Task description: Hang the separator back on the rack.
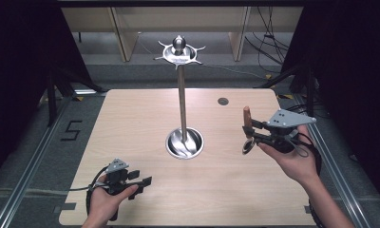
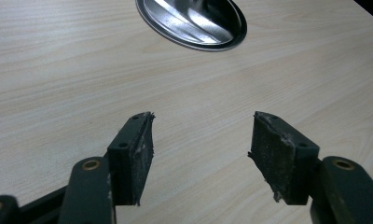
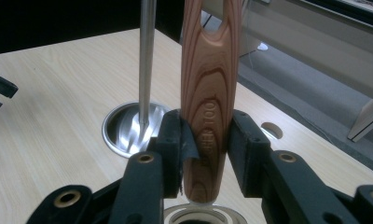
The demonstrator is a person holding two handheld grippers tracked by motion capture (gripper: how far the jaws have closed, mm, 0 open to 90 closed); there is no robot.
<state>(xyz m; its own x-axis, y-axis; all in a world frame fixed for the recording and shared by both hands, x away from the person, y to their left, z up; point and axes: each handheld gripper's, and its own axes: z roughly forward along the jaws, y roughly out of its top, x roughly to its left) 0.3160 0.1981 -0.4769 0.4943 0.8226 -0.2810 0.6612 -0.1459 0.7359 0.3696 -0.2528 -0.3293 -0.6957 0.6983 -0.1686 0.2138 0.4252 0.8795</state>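
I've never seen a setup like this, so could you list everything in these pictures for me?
Stand: one, silver metal, round base at table centre, upright pole, hooked ring on top.
Wooden-handled utensil: one, brown grained handle, upright in the right claw; metal ring below.
Table: one, pale wood, with a small round dark hole near the far edge.
Left claw: black, open, empty, near-left of the table.
Right claw: black, shut on the handle, right of the stand.

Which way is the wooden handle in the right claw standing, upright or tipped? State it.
Upright. The wooden handle rises straight between the shut jaws of the right claw, parallel to the stand's vertical pole; the high view shows it pointing up too.
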